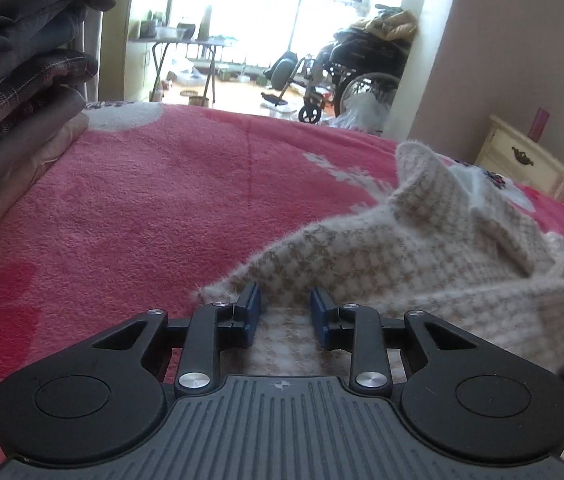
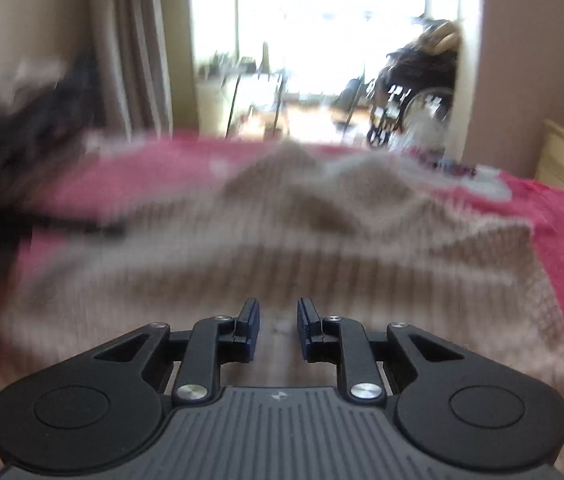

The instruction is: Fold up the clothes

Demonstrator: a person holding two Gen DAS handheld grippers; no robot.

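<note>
A cream and tan houndstooth knit sweater (image 1: 422, 264) lies rumpled on a pink fleece blanket (image 1: 142, 208), with one corner standing up at the back. My left gripper (image 1: 285, 304) sits low at the sweater's near left edge. Its blue pads (image 1: 251, 312) are apart, and knit shows in the gap without being pinched. In the blurred right wrist view my right gripper (image 2: 278, 316) hovers over the middle of the sweater (image 2: 282, 232). Its jaws stand a narrow gap apart, with the fabric lying below them and nothing visibly clamped.
A tall stack of folded dark and plaid clothes (image 1: 14, 92) stands at the left of the bed. A cream nightstand (image 1: 522, 160) is at the right, by the wall. Beyond the bed's far edge stands a wheelchair (image 1: 354, 68) in a bright doorway. A dark blurred shape (image 2: 10, 140) fills the left of the right wrist view.
</note>
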